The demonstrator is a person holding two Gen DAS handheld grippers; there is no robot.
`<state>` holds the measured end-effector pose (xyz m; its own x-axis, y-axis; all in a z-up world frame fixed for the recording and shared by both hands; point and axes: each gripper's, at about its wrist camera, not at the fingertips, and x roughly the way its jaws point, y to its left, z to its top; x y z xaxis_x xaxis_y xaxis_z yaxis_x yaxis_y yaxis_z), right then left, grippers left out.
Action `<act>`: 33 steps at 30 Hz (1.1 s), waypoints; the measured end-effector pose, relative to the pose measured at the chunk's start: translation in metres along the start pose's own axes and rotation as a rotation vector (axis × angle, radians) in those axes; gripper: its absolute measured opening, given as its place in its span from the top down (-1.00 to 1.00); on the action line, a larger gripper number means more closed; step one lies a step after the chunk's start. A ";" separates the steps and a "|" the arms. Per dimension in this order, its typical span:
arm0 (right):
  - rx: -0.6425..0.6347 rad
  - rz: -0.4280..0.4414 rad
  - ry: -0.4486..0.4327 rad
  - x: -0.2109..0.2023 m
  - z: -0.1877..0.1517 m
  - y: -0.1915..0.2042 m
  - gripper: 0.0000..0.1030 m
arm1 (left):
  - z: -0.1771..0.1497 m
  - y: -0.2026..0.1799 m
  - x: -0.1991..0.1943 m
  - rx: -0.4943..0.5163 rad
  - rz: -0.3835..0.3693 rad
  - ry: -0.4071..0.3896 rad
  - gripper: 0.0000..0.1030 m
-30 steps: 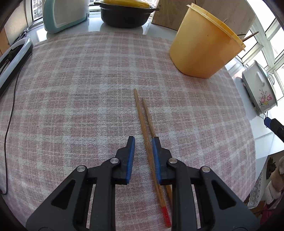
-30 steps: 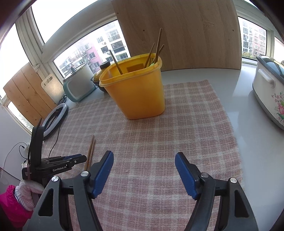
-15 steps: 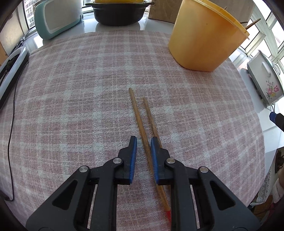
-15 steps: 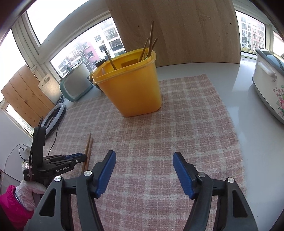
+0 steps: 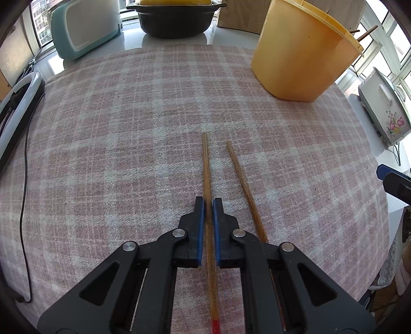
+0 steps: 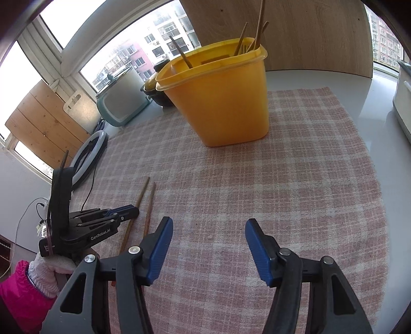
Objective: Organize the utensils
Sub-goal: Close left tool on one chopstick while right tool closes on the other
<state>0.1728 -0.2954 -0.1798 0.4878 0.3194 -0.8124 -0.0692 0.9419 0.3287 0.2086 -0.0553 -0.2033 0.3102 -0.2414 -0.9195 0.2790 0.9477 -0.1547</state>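
Two wooden chopsticks lie on the pink plaid cloth (image 5: 128,128). My left gripper (image 5: 208,205) is shut on the left chopstick (image 5: 206,164), whose red end shows near the frame bottom. The second chopstick (image 5: 240,172) lies free just to the right of it. A yellow plastic bin (image 5: 300,54) stands at the far right of the cloth and holds several chopsticks (image 6: 259,25). In the right wrist view the left gripper (image 6: 133,210) shows at the left with both chopsticks (image 6: 150,203) by it. My right gripper (image 6: 208,231) is open and empty above the cloth.
A teal toaster (image 5: 84,28) and a black pot (image 5: 174,15) stand behind the cloth. A ring light (image 5: 18,95) and its cable (image 5: 24,179) lie at the left. A floral cooker (image 5: 385,110) stands at the right. A wooden board (image 6: 282,33) leans behind the bin.
My left gripper has closed from a narrow gap onto the left chopstick and turned it, so the two chopsticks have spread apart. My right gripper has drifted slightly and stayed open.
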 end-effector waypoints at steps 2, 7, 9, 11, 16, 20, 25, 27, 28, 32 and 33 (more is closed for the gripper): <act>-0.010 0.016 0.032 0.012 0.001 0.011 -0.18 | -0.004 0.006 -0.003 0.001 0.007 -0.002 0.90; -0.020 0.060 0.134 0.050 0.009 0.040 0.01 | -0.014 0.024 -0.010 -0.026 0.007 -0.010 0.90; -0.022 0.067 0.171 0.065 0.013 0.052 0.07 | -0.017 0.031 -0.013 -0.036 0.013 -0.015 0.90; -0.036 0.074 0.204 0.079 0.018 0.065 0.10 | -0.020 0.037 -0.015 -0.043 0.014 -0.016 0.90; -0.062 0.047 0.292 0.110 0.027 0.087 0.24 | -0.017 0.051 -0.015 -0.084 -0.016 0.011 0.90; -0.057 0.012 0.350 0.130 0.030 0.096 0.33 | -0.008 0.051 -0.011 -0.084 -0.013 0.005 0.90; -0.084 -0.036 0.373 0.138 0.029 0.103 0.36 | -0.007 0.047 -0.009 -0.058 -0.006 -0.015 0.90; -0.111 -0.063 0.376 0.140 0.028 0.109 0.37 | -0.007 0.049 -0.009 -0.068 -0.014 -0.016 0.90; -0.129 -0.080 0.376 0.141 0.028 0.112 0.40 | -0.007 0.049 -0.009 -0.076 -0.019 -0.017 0.90; -0.208 -0.148 0.373 0.144 0.026 0.122 0.63 | -0.008 0.052 -0.008 -0.098 -0.031 -0.024 0.92; -0.222 -0.157 0.372 0.144 0.026 0.123 0.66 | -0.009 0.053 -0.010 -0.104 -0.033 -0.026 0.92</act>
<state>0.2572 -0.1364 -0.2440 0.1645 0.1485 -0.9751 -0.2236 0.9685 0.1097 0.2117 -0.0011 -0.2060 0.3264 -0.2772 -0.9037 0.1938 0.9554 -0.2230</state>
